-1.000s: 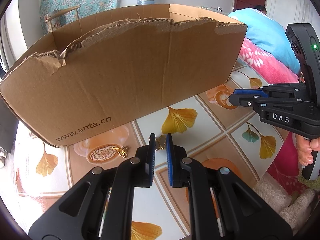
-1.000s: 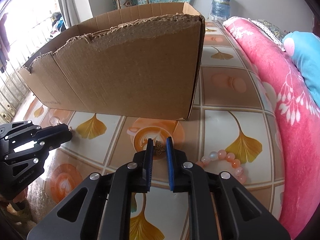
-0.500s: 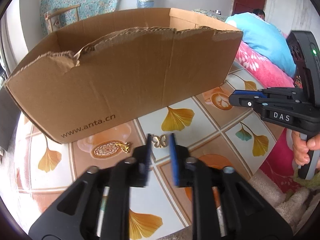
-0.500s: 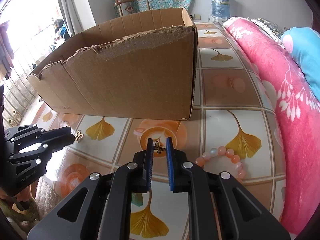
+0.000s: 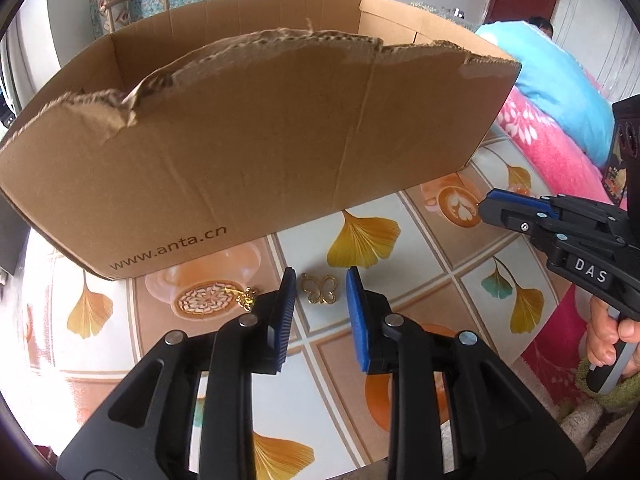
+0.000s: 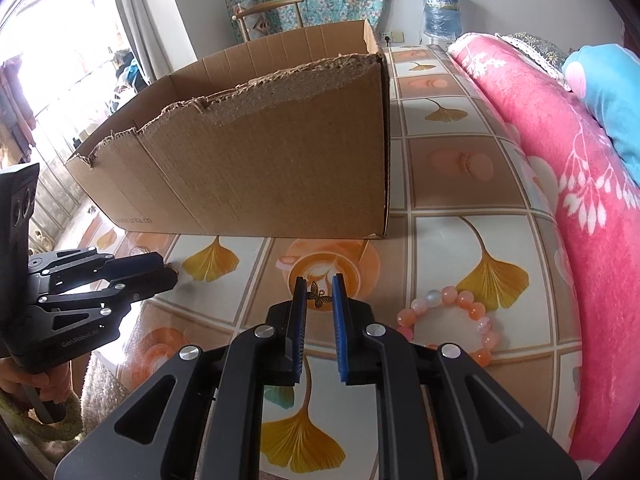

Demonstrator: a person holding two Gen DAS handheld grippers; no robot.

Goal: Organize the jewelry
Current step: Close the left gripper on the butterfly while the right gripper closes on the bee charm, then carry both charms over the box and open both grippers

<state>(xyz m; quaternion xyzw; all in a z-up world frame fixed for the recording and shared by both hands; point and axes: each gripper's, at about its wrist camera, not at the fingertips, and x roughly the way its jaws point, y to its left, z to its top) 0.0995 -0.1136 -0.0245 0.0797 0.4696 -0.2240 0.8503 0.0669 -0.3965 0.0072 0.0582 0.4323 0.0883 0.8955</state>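
Observation:
My left gripper (image 5: 321,275) stands open low over the tablecloth. A gold butterfly pendant (image 5: 320,290) lies flat on the cloth between its blue pads, touching neither. A smaller gold charm (image 5: 246,298) lies just left of the left finger. My right gripper (image 6: 319,281) is shut on a small bronze butterfly charm (image 6: 318,298), held at its fingertips above the table. A pink bead bracelet (image 6: 448,314) lies on the cloth to its right. The big open cardboard box (image 5: 260,140) (image 6: 260,168) stands just behind both grippers.
The table wears a cloth with ginkgo leaf and coffee cup tiles (image 6: 440,240). A pink flowered blanket (image 6: 560,168) and a blue pillow bound the right side. The right gripper (image 5: 484,205) reaches in from the right in the left wrist view. The left gripper (image 6: 166,270) shows at the left.
My left gripper's jaws have parted and let go of the gold butterfly pendant, which now rests on the cloth. The right gripper keeps its hold on the bronze charm.

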